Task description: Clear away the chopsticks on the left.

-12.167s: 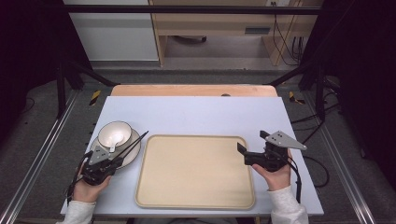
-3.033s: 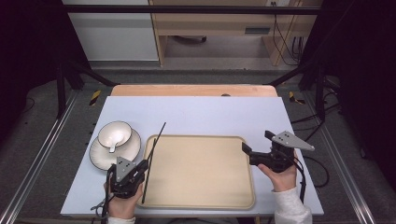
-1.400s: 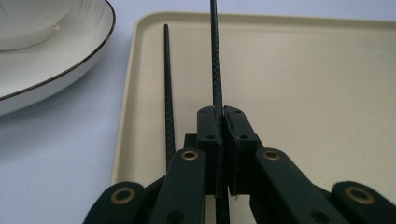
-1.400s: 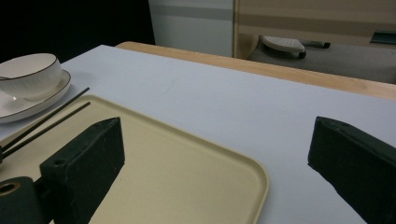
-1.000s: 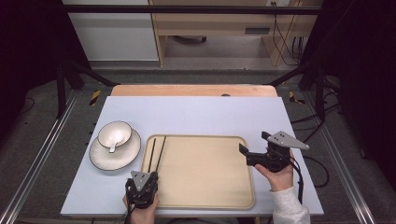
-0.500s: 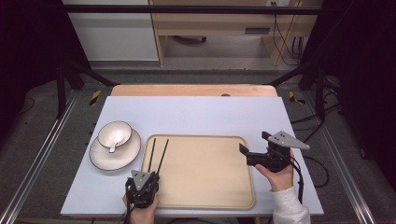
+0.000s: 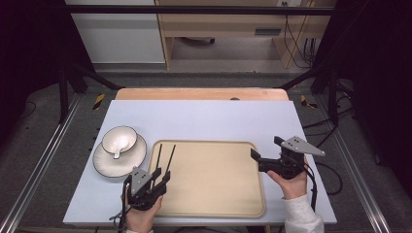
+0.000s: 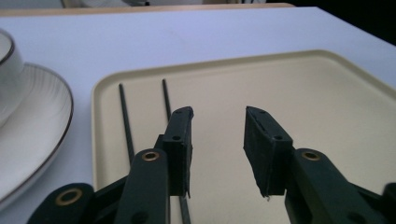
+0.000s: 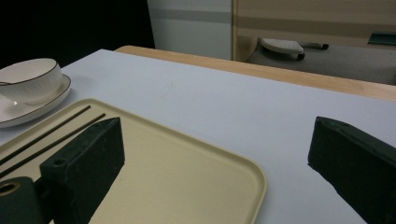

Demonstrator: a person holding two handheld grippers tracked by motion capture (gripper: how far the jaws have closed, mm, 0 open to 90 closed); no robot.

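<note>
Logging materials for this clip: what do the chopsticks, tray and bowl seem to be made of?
Chopsticks: thin, uniformly black, matte, likely plastic or lacquered wood. Tray: beige, smooth, rounded moulded rim, probably plastic. Bowl: glossy white with a dark rim line, apparently glazed ceramic.

Pale blue-grey rectangular table point(image 7: 209, 116), wooden strip along its far edge
On it sit a beige rectangular plastic tray point(image 7: 218, 179) at the near middle and a white round saucer with a dark rim point(image 7: 104, 162) just left of it
</note>
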